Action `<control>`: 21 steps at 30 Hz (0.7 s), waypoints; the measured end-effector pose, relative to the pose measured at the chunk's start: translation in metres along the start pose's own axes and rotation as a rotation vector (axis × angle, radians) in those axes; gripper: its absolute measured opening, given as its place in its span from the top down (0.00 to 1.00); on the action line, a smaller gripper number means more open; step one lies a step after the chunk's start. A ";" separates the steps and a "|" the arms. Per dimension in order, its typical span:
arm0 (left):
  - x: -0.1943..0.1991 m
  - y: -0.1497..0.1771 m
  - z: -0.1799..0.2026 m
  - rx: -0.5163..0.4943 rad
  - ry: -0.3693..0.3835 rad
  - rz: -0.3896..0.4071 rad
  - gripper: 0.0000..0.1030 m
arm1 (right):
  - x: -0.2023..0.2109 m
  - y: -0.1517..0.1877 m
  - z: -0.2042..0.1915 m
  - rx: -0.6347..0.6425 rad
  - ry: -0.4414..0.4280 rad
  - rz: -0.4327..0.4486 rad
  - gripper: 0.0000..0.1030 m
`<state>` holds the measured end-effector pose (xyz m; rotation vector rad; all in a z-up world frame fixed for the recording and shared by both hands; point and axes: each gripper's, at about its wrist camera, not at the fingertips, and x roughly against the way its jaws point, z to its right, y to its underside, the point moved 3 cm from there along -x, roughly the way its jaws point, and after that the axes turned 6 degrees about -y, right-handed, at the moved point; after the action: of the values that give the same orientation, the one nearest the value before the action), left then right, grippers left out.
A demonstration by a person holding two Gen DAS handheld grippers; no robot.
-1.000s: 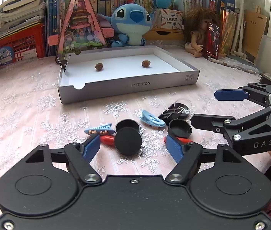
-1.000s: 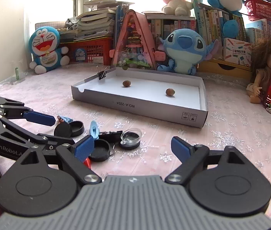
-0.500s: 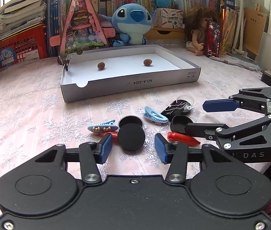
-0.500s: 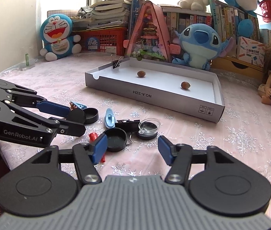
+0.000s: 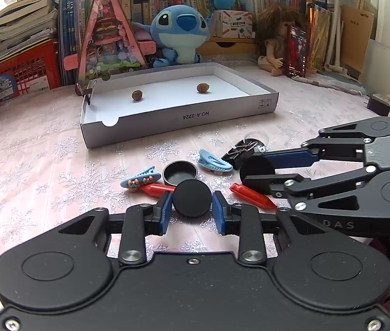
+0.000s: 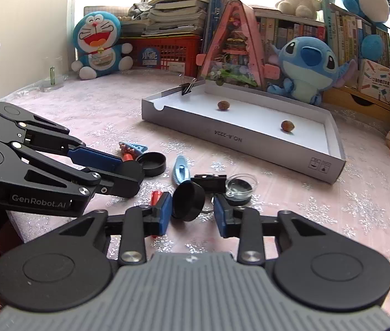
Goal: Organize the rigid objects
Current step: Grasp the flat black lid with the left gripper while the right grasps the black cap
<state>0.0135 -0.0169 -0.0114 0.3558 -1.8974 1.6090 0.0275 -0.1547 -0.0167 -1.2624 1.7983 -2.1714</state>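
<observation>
My left gripper [image 5: 192, 211] is shut on a round black cap [image 5: 192, 199], held on edge; it also shows in the right wrist view [image 6: 128, 171]. My right gripper [image 6: 192, 211] is shut on a second black cap [image 6: 188, 200], tilted up off the cloth, which the left wrist view [image 5: 257, 171] also shows. A third black cap [image 5: 179, 171] lies open side up. Two blue hair clips [image 5: 137, 179] [image 5: 213, 162], two red crayons [image 5: 252, 196] [image 5: 154, 189], a black binder clip [image 5: 240, 150] and a clear lid [image 6: 240, 186] lie around them. A white tray [image 5: 183, 117] holds two nuts [image 5: 137, 95] [image 5: 202, 88].
Behind the tray stand a pink triangular toy house [image 5: 108, 41], a Stitch plush [image 5: 181, 31], a doll [image 5: 276, 40], a red crate [image 5: 21, 75] and books. A Doraemon plush [image 6: 98, 44] sits far left. The table has a pink snowflake cloth [image 5: 29, 160].
Both grippers have closed from wide open, each onto a black cap. The right gripper's cap has tipped up off the cloth.
</observation>
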 end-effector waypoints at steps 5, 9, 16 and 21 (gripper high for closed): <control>0.001 0.001 0.000 -0.001 -0.002 -0.002 0.71 | -0.005 0.000 -0.005 0.018 -0.005 -0.007 0.66; 0.000 0.001 0.000 -0.001 0.000 -0.001 0.71 | -0.003 0.000 -0.001 0.006 -0.001 -0.005 0.68; -0.001 0.001 0.001 0.003 -0.003 0.007 0.71 | 0.007 0.004 0.013 -0.032 0.033 -0.005 0.63; -0.002 0.001 0.002 0.010 -0.003 0.007 0.71 | 0.013 0.006 0.022 -0.067 0.039 0.002 0.62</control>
<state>0.0140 -0.0184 -0.0135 0.3563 -1.8960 1.6242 0.0291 -0.1807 -0.0150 -1.2387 1.9012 -2.1664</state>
